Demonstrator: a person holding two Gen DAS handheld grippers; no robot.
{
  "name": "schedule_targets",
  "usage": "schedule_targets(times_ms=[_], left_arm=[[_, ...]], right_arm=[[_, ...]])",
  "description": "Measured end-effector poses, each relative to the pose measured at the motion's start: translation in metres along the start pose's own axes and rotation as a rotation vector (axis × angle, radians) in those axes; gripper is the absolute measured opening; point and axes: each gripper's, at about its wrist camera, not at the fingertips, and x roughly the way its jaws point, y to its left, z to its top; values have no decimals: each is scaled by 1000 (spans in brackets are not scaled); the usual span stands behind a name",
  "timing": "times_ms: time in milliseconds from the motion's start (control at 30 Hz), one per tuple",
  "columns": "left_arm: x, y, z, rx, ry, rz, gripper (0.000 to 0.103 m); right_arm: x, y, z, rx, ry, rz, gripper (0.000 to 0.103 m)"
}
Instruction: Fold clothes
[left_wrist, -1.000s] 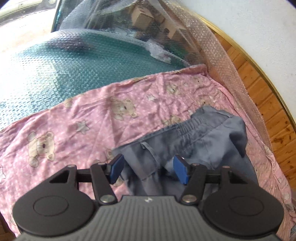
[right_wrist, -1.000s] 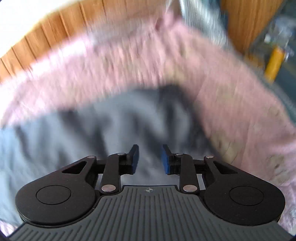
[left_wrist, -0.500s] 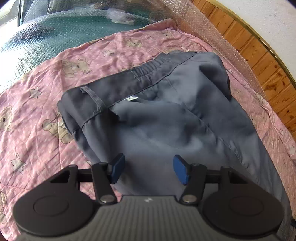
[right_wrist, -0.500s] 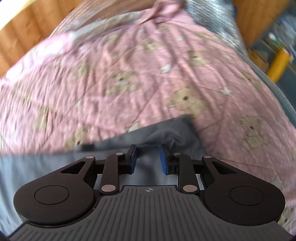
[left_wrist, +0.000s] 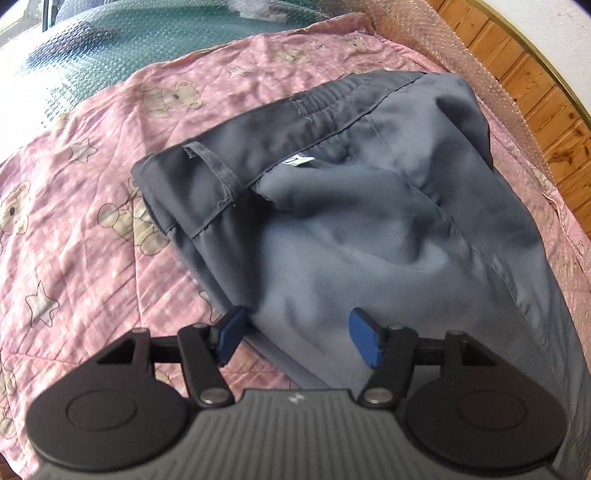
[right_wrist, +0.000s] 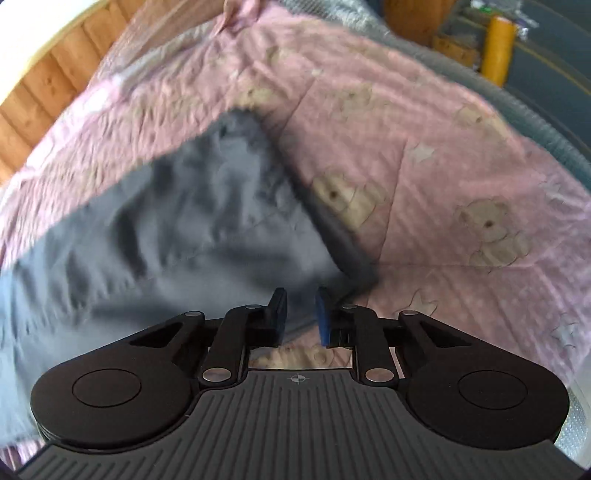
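Left gripper (left_wrist: 297, 339) hangs over the near part of the grey trousers (left_wrist: 369, 221), jaws spreading wider as I watch, blue pads (left_wrist: 364, 341) clear of the cloth on both sides, nothing gripped. One pair of trousers, spread on one pink quilt (left_wrist: 92, 221) with bears and stars; the waistband lies at the far end and a single belt loop stands up near its left corner. Bubble wrap (left_wrist: 92, 55) covers the surface beyond the quilt, wooden panelling (left_wrist: 535, 92) runs along the right.

Over to the right wrist view, which is blurred. Right gripper (right_wrist: 301, 314) sits at the near corner of the trousers (right_wrist: 184, 221), jaws only narrowly apart; grey cloth shows in the gap, but I cannot tell whether the pads actually pinch it. The quilt (right_wrist: 443, 166) stretches away to the right, and one yellow cylinder (right_wrist: 498, 48) stands far off.

To fold this well, I'd say each gripper should take an edge cleanly, both layers together, then lift and carry them evenly so the fold lands straight and the wrinkles in the middle get pulled flat rather than trapped.
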Motion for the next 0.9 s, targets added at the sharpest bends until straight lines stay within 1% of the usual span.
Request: schedule_targets(times_ms=[33, 67, 133, 167, 200, 233, 267, 300, 367, 467, 567, 633, 733, 800, 900], left_arm=[[1, -2, 1, 7, 6, 8, 68], [1, -5, 1, 15, 11, 17, 69], [1, -8, 3, 22, 25, 33, 70], [-1, -8, 5, 26, 30, 36, 70], [-3, -9, 6, 31, 35, 38, 69], [-6, -10, 7, 36, 39, 39, 68], [-11, -10, 9, 46, 36, 35, 67], [-19, -10, 11, 60, 27, 25, 67], [-37, -8, 17, 77, -2, -5, 67], [-64, -5, 37, 83, -64, -66, 68], [-78, -3, 67, 90, -123, -130, 74], [-75, -4, 93, 102, -148, -158, 80], [-52, -11, 135, 130, -161, -172, 80], [-30, -19, 162, 149, -153, -198, 81], [6, -32, 202, 183, -132, -237, 81]], right_arm=[[-3, 9, 1, -32, -16, 25, 26], [-2, 16, 1, -60, -9, 43, 29], [7, 28, -1, -111, 40, 67, 52], [17, 31, -2, -129, 91, 49, 54], [24, 30, -1, -138, 113, 12, 48], [25, 31, 1, -140, 106, -31, 49], [25, 32, 5, -136, 114, -78, 48], [22, 34, 10, -126, 109, -101, 49], [14, 43, 19, -116, 75, -107, 49], [7, 77, 31, -182, 46, -84, 49], [4, 139, 42, -301, 26, -24, 52], [4, 196, 46, -400, 8, 29, 60], [7, 281, 39, -508, 28, 144, 67], [10, 336, 30, -574, 56, 208, 68], [11, 413, 12, -675, 82, 272, 69]])
